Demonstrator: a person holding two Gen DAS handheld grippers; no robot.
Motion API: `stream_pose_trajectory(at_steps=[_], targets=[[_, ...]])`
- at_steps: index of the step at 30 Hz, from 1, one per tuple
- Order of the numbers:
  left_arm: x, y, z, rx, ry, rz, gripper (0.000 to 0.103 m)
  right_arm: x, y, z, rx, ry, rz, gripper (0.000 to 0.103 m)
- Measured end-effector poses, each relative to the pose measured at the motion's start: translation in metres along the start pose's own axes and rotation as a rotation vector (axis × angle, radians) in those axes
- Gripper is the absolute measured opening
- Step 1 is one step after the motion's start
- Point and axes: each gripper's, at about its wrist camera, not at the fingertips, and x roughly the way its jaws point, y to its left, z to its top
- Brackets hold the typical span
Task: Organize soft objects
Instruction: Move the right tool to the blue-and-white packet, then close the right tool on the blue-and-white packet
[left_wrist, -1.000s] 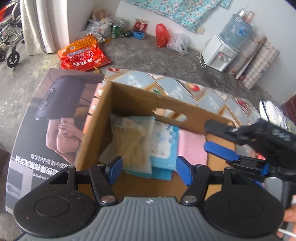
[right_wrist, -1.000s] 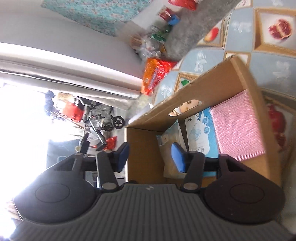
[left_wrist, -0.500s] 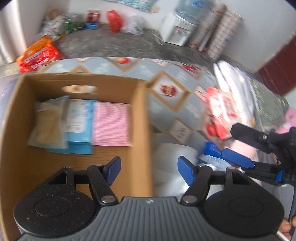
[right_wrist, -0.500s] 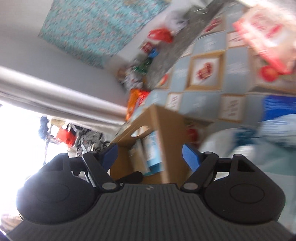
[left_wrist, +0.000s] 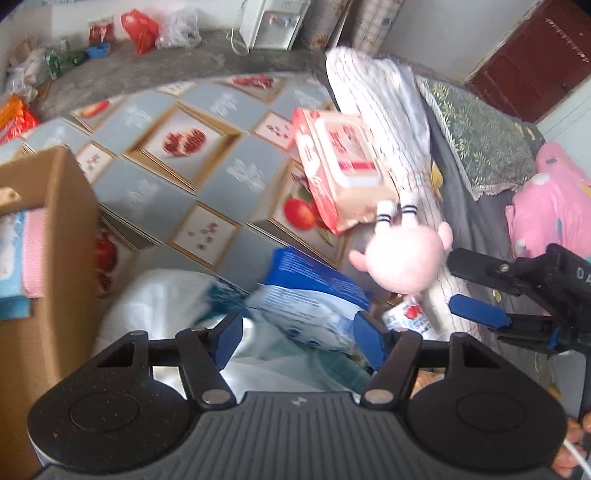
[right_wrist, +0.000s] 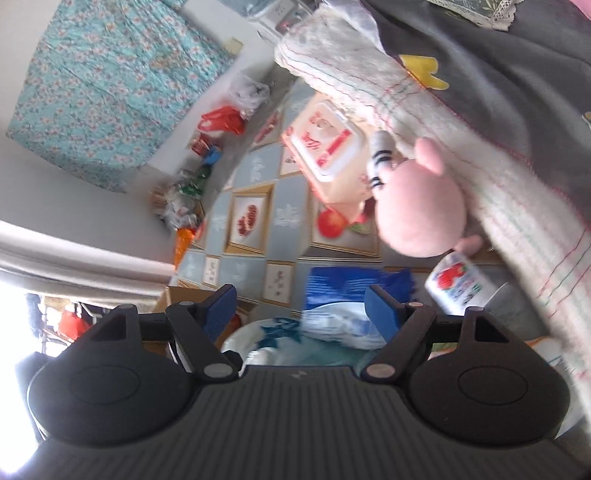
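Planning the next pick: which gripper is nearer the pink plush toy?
Right. The right gripper sits just beside the pink plush toy; the left gripper hangs lower, over the blue-and-white packs.

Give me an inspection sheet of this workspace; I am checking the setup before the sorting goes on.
Surface: patterned mat with fruit pictures, laid on a grey floor.
Job's things: cardboard box at left holding a pink cloth and a blue-white pack; pink plush toy, wipes pack, blue bag and white bag outside it.
Clutter: small strawberry-print pack; rolled white blanket.
Grippers: left gripper closing with nothing gripped, above the bags; right gripper open, empty.
Cables: white cord by the hand at lower right.
Surroundings: water dispenser, plastic bags along the wall, dark red door.
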Motion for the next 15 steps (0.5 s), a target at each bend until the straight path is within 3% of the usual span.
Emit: stream_pose_trajectory(at_steps=[4, 9, 15], targets=[[0.022, -0.010, -0.002, -0.089, 0.060, -0.059, 0.058, 0.024, -0.007, 0.019, -0.034, 0.089, -0.008, 0.073], [0.051, -0.023, -0.009, -0.144, 0.099, -0.059, 0.048, 0.073, 0.009, 0.043, -0.111, 0.221, 0.005, 0.059], [0.083, -0.017, -0.013, -0.231, 0.116, -0.081, 0.041, 0.133, 0.019, 0.057, -0.269, 0.395, -0.050, 0.058]])
